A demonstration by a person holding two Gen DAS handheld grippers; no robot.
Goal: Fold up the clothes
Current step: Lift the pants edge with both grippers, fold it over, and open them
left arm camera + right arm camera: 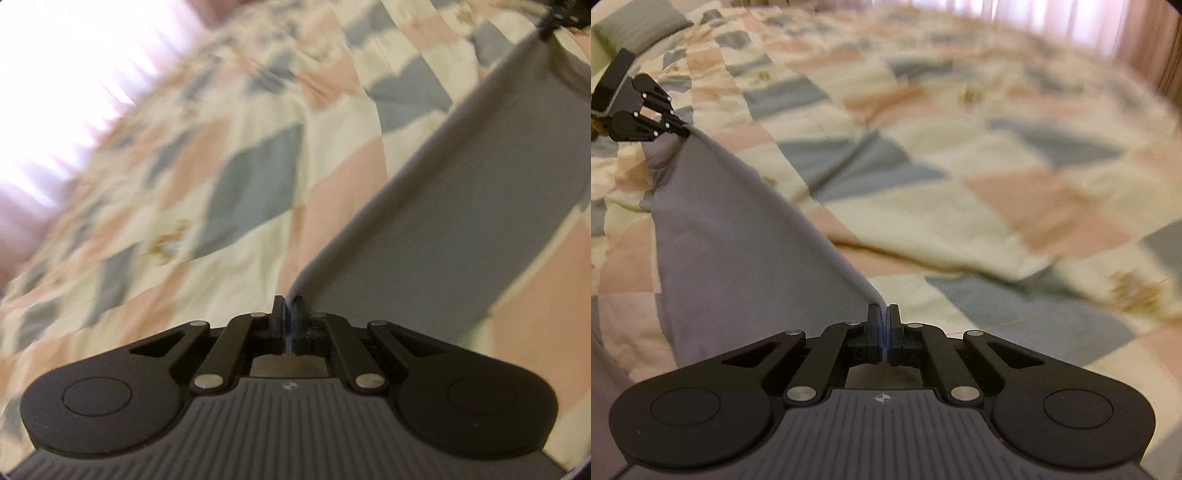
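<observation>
Grey garment (738, 236) hangs stretched betw. both grippers, above the bed w/ patchwork quilt (960, 192). Left gripper (287, 314): jaws pressed together, pinching one end of the cloth edge. Right gripper (884, 325): jaws likewise pinching the other end. Top edge taut, prob. so the cloth hangs flat and can be laid down or doubled over neatly; which fold stage this is, can't tell. Quilt is rumpled w/ ridges, could snag or wrinkle the cloth. Grey pillow (642, 22) far corner, curtains (1071, 22) behind; both well apart.
</observation>
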